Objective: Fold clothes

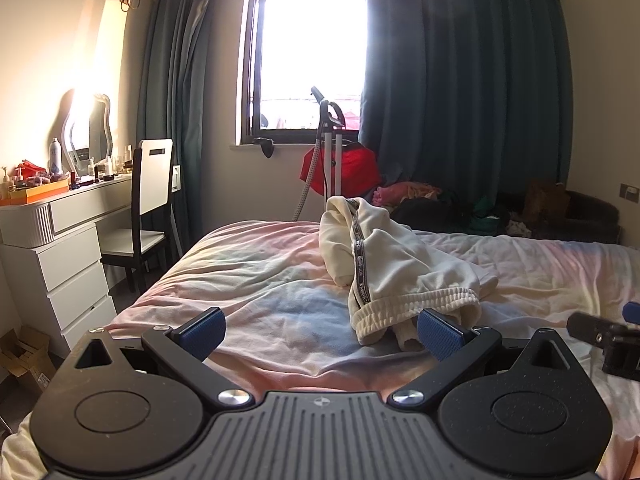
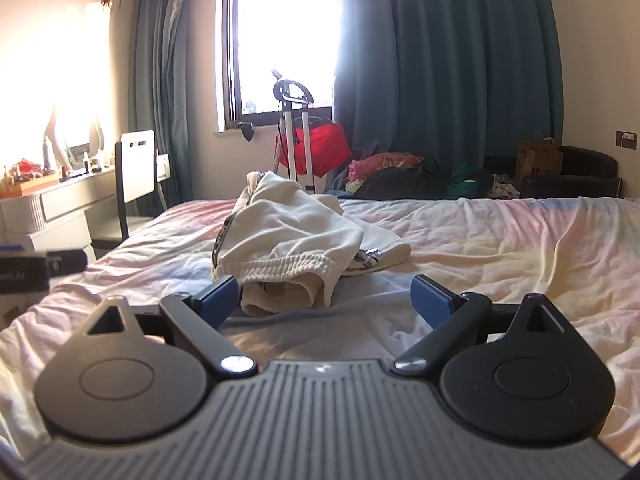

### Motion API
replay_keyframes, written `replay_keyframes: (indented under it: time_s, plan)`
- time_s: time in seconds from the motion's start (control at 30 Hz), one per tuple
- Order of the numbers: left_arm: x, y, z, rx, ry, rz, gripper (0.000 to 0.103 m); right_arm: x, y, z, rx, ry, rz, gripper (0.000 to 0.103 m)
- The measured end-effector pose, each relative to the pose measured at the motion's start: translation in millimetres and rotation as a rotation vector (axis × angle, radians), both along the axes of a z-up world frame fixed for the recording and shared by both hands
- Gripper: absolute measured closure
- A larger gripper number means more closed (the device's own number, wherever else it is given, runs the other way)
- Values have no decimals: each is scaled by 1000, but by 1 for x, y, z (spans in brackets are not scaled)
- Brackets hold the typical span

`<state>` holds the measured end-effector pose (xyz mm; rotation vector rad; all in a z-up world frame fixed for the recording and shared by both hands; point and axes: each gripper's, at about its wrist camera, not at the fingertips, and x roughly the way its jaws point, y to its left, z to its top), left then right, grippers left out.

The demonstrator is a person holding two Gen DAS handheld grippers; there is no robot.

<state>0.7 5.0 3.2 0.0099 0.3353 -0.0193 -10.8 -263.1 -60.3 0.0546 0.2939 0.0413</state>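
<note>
Cream sweatpants (image 1: 384, 264): black side tape (image 1: 359, 256) with repeating white lettering, "SIMPLE" partly legible near the waistband. Left gripper's (image 2: 24, 272) white label unreadable.

I read the left gripper (image 1: 320, 334) as held low and level just short of the cream trousers (image 1: 400, 276), jaws spread wide with nothing between them; its right blue pad (image 1: 438, 338) sits just beside the trousers' waistband, though I cannot confirm contact. My right gripper (image 2: 324, 300) is likewise level and low, jaws wide apart and empty, its left pad (image 2: 218, 298) close against the waistband end of the trousers (image 2: 288, 232). Each gripper appears at the edge of the other's view, placing them side by side before the trousers.
</note>
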Motion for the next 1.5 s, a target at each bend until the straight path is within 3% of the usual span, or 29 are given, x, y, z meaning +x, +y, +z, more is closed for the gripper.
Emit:
replay_keyframes:
  time_s: [0.23, 0.4, 0.67, 0.8, 0.97, 1.1, 1.13, 1.17, 1.2, 1.23, 1.27, 1.37, 1.5]
  plan:
    - [7, 24, 12, 5, -17, 46, 0, 33, 32, 4, -114, 71, 97, 8]
    - [19, 51, 10, -13, 2, 79, 0, 87, 71, -1, -199, 108, 184, 8]
    - [54, 92, -15, -66, 73, 127, 0, 185, 130, -63, -455, 206, 177, 9]
    - [76, 101, -26, -93, 109, 148, 0, 204, 148, -89, -626, 165, 107, 9]
    - [97, 103, -45, -129, 148, 130, 0, 210, 147, -86, -632, 42, 50, 9]
    - [114, 100, -61, -154, 179, 141, 0, 199, 163, -79, -693, -105, 95, 9]
    - [117, 99, -65, -162, 185, 144, 0, 200, 166, -78, -699, -112, 117, 12]
    - [119, 98, -68, -166, 189, 146, 0, 202, 163, -72, -652, -99, 145, 33]
    - [121, 97, -70, -168, 193, 148, 0, 205, 160, -67, -605, -85, 172, 45]
    - [122, 95, -72, -167, 195, 148, 0, 207, 156, -60, -556, -75, 193, 67]
    - [123, 93, -73, -162, 191, 150, 0, 207, 149, -50, -499, -75, 185, 80]
    - [121, 83, -76, -99, 161, 169, 0, 204, 124, -14, -355, -89, 154, 92]
    - [116, 65, -76, -32, 130, 133, 0, 196, 70, 39, -189, -119, 70, 93]
